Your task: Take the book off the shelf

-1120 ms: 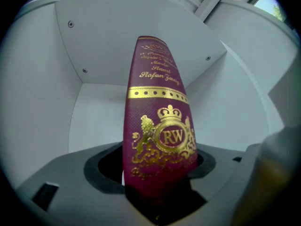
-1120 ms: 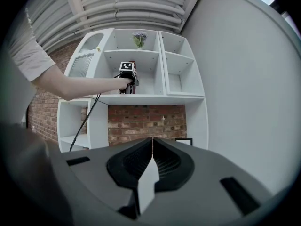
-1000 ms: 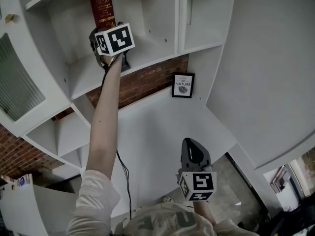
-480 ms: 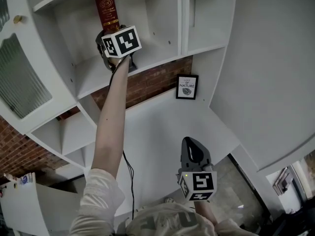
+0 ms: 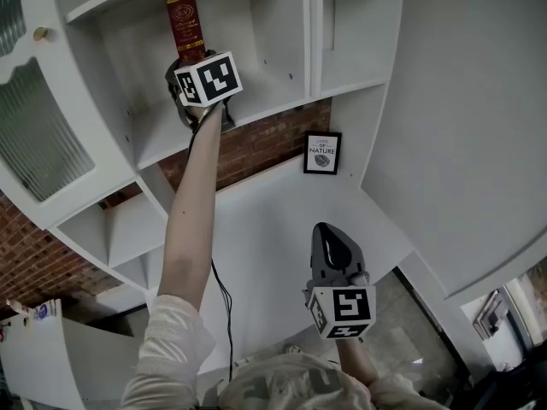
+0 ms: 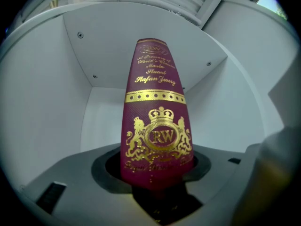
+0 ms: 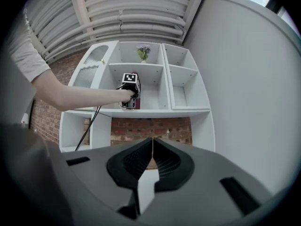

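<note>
You had the book (image 6: 157, 121) standing upright in the wide middle compartment of the white shelf unit (image 5: 273, 92). Its long axis ran vertical, the maroon spine faced out toward you, and its head end was up near the board above. Your left gripper (image 6: 157, 180) met the spine head-on. Its jaws had just been closing and sat part-closed round the lower spine, pads against both covers with no gap showing. Your right gripper (image 7: 152, 142) was held low and well apart from the shelves, jaws pressed together on nothing, aimed at the unit. Seen from there, the book's compartment sat one tier under the flowers (image 7: 143, 52) and above the strip of brick wall (image 5: 256, 143), with the framed print (image 5: 322, 152) lower right.

In the head view the left gripper covered the book's foot and its own jaws, so only the upper spine showed. In the left gripper view the jaws hid whether the foot rested on the board. The gold crest with RW read fine, but the line under it was blurred and the script above it was hard to read. In the right gripper view the book was just a maroon sliver beside the gripper at the end of your left forearm (image 5: 192, 203).
</note>
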A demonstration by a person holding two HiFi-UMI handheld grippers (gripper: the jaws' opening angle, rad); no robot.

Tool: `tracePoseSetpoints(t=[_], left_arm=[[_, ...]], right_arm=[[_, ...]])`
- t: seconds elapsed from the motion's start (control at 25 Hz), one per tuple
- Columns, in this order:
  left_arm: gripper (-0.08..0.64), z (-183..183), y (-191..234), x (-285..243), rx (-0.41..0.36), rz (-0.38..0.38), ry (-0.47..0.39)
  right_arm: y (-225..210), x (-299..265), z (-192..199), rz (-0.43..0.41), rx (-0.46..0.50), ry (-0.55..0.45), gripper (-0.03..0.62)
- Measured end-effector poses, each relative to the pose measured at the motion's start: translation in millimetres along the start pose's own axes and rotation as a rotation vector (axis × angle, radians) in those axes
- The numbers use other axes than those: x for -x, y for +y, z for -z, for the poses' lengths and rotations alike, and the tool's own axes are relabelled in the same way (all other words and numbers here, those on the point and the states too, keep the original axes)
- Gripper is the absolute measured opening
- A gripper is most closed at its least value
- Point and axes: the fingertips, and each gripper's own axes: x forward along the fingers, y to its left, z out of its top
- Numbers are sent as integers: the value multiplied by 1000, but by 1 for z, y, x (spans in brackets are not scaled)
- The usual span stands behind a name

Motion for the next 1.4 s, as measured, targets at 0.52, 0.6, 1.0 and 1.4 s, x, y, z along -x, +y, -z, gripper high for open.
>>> tracePoseSetpoints(t=[0.52,0.6,1.0,1.4], left_arm=[[255,-9,21,66,4,33,-18],[255,-11,25,84,20,43,-31],[255,-32,38,204,-55,76,-205],[255,35,42,354,-160,144,-327]], right_arm=[[36,28,-24,-84,6,-42,18],[42,35,-30,-95,6,-55,18],[81,60,-51,-157,2,-112,18],[116,73,-57,-227,73,-119,18]])
